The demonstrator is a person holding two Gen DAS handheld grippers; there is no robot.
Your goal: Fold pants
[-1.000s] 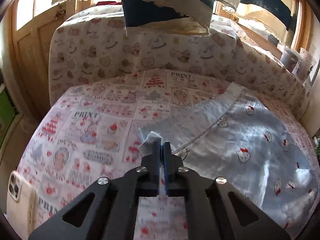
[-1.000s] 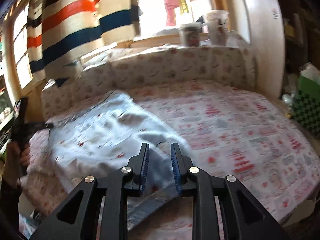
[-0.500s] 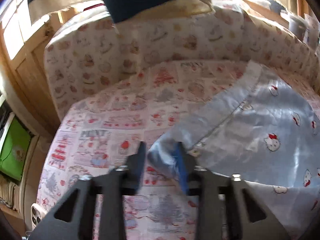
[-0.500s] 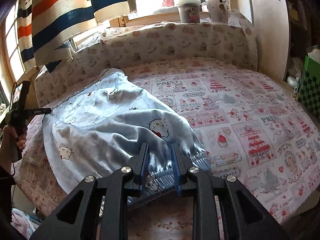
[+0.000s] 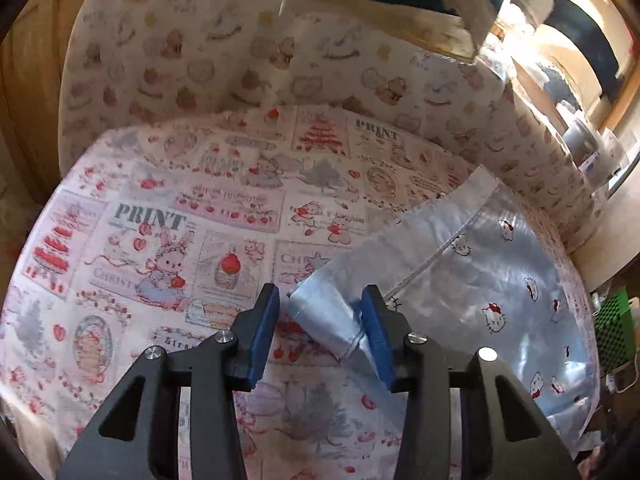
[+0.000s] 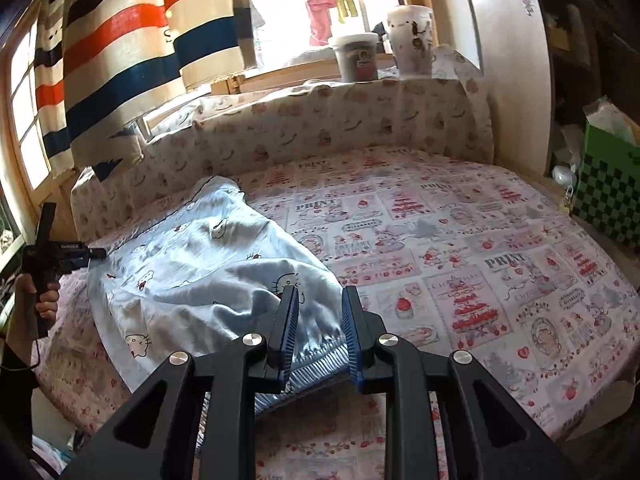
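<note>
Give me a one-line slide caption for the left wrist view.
Open left gripper straddling a corner of light blue cat-print pants on a patterned bedsheet.

Left gripper (image 5: 318, 322): jaws spread wide, blue pads facing each other, nothing clamped, tips angled down and forward. Right gripper (image 6: 319, 322): jaws parted, narrower gap than the left, pads parallel, tips pointing forward and low. In the right wrist view the left hand (image 6: 44, 298) shows at far left, fingers wrapped around that gripper's handle, forearm running down out of frame. Right hand not visible.
</note>
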